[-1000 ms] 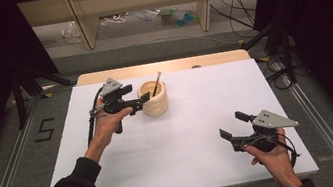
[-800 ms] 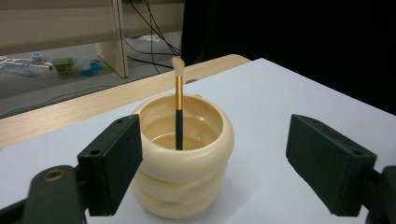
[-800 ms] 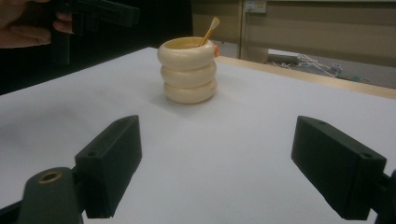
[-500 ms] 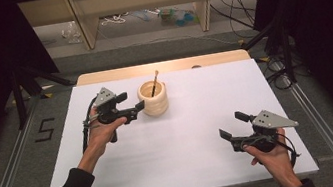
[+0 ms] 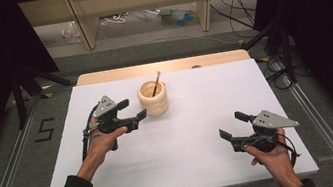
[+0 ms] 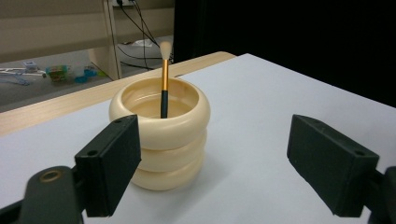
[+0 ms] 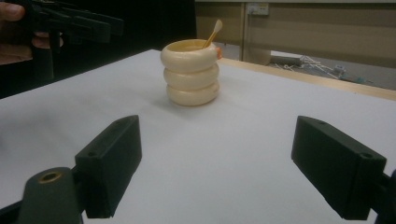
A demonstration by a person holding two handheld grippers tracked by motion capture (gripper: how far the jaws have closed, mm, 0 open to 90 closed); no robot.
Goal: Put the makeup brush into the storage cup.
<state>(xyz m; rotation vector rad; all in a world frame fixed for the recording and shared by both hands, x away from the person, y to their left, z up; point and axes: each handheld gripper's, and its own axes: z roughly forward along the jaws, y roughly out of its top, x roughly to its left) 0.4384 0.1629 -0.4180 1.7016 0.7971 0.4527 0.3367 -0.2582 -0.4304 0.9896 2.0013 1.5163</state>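
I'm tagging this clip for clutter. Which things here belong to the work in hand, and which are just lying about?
In the job:
- ringed cream holder
- brush standing in it
- left gripper, open, beside the holder
- right gripper, open, held back

Lying about:
- cables on the floor
- litter under the far bench

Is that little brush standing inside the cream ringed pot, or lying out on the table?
Inside: the orange-handled brush stands leaning in the cream ringed pot, bristles up.

Glossy smooth cream holder [image 6: 161, 135], matt white table [image 5: 197, 139], matt black plastic left hand-held gripper [image 5: 132, 109]
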